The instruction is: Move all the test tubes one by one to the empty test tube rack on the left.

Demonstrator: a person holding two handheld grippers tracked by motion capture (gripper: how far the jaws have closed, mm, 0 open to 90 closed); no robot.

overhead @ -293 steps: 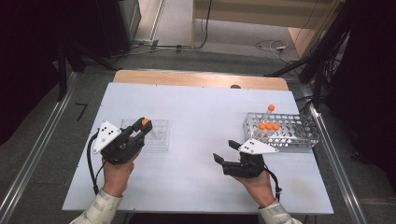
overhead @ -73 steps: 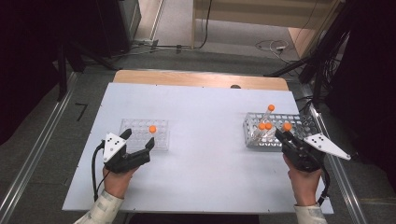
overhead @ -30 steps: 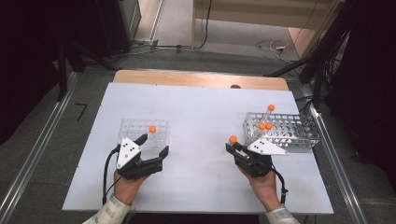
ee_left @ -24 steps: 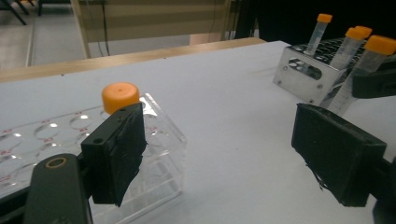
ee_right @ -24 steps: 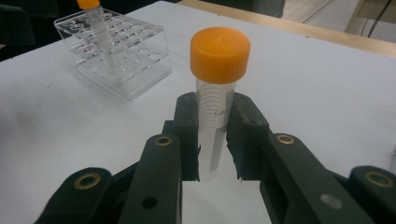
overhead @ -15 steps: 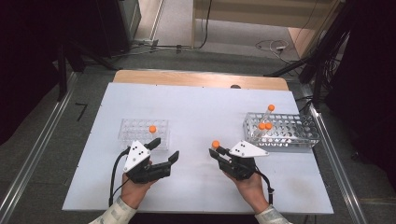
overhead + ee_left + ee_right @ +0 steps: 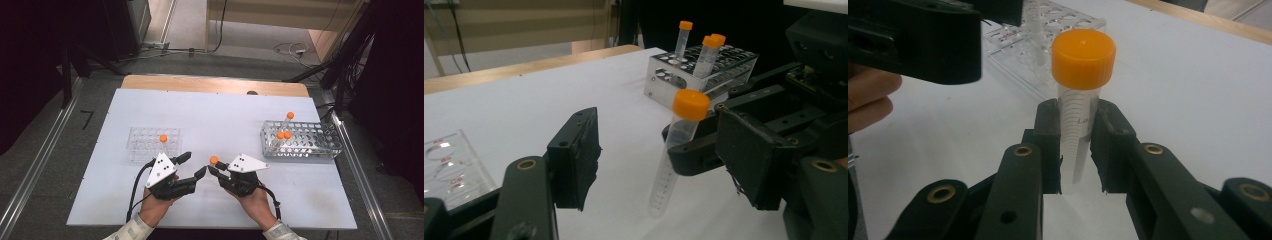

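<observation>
From the high view we see both hands low at the near edge of the white table (image 7: 220, 107), their tools facing each other at its middle. Our right gripper (image 7: 216, 168) is clamped on an orange-capped test tube (image 7: 214, 160), held just right of the left gripper (image 7: 192, 166), whose jaws stand parted and have just been closing. A clear rack (image 7: 150, 142) with one capped tube lies to the far left, and a metal rack (image 7: 305, 142) with three capped tubes lies to the far right. In the left gripper view, we see the test tube (image 7: 676, 150) tilted between the left gripper's (image 7: 664, 167) jaws, touching neither pad, with the metal rack (image 7: 701, 67) beyond. In the right gripper view, we see the right gripper (image 7: 1077, 150) pressing both pads on the test tube (image 7: 1079, 100) below its cap, the clear rack (image 7: 1048, 25) behind it.
</observation>
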